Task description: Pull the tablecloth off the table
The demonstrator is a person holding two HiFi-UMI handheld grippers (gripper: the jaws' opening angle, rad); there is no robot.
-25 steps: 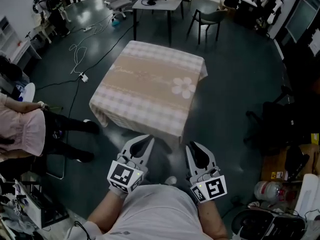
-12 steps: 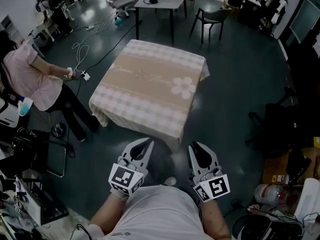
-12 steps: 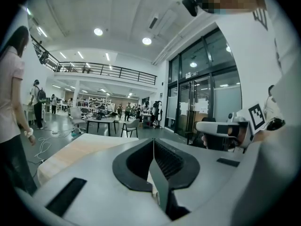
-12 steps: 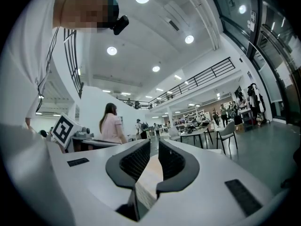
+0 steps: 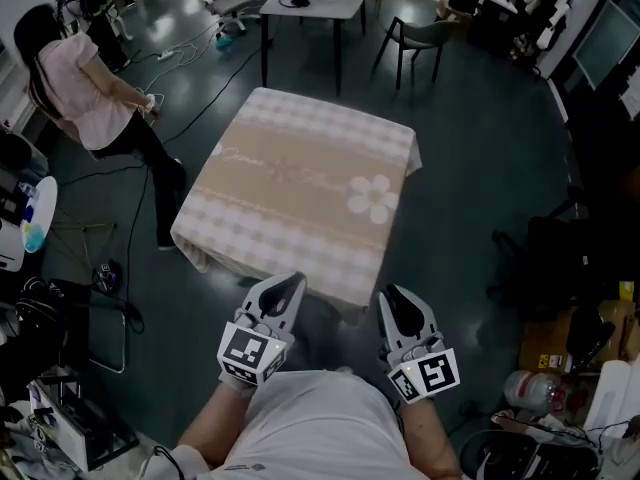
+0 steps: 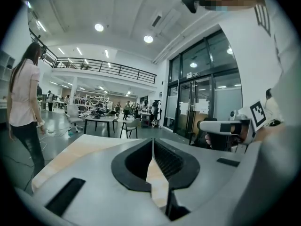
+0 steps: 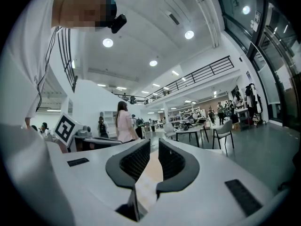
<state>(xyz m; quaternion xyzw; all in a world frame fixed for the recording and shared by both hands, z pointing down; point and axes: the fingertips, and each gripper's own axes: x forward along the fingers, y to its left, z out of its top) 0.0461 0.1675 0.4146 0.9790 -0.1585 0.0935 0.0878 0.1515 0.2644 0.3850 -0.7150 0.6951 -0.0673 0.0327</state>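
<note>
A beige and pink checked tablecloth (image 5: pixel 300 183) with a white flower print covers the square table and hangs over its edges. Both grippers are held level just short of the near edge, apart from the cloth. In the head view my left gripper (image 5: pixel 293 280) is at the near-left part of that edge; its jaws are shut with nothing between them. My right gripper (image 5: pixel 392 293) is near the front right corner, its jaws a narrow gap apart and empty. The left gripper view looks past the left gripper (image 6: pixel 152 142) over the cloth (image 6: pixel 84 147). The right gripper (image 7: pixel 154 145) frames the cloth (image 7: pixel 150 173) in its gap.
A person in a pink top (image 5: pixel 85 78) stands left of the table, at the far left. A desk (image 5: pixel 310 8) and a chair (image 5: pixel 420 38) stand behind it. Cables (image 5: pixel 190 53) lie on the floor. A dark office chair (image 5: pixel 560 258) and clutter (image 5: pixel 530 388) are on the right.
Both grippers have come forward toward the table's near edge, which now sits closer. The person in pink has stood up and walked toward the far left.
</note>
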